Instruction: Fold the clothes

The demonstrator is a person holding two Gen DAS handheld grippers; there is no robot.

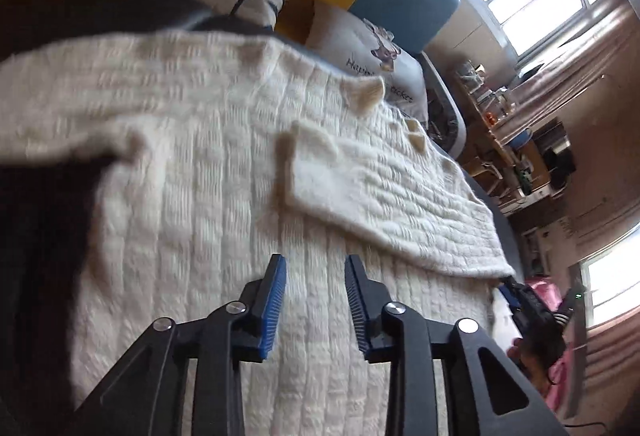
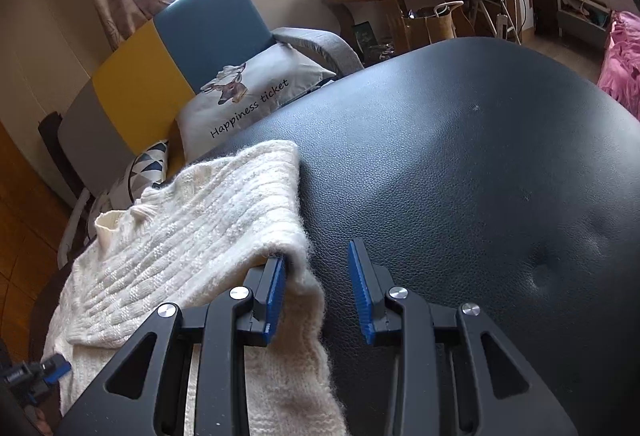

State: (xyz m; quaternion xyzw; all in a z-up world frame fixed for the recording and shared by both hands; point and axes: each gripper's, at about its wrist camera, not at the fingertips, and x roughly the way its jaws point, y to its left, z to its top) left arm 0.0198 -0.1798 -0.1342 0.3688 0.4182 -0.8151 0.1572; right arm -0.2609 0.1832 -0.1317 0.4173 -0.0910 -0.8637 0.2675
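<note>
Under right tool (image 2: 317,288), sweater (image 2: 192,232) hem hidden

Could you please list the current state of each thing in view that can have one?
Cream cable-knit sweater: spread flat on the dark surface, one sleeve folded across its body.
Black leather-like padded surface: partly covered by the sweater.
Left gripper: jaws apart, nothing between them.
Right gripper: jaws apart, sweater edge against one pad.
</note>
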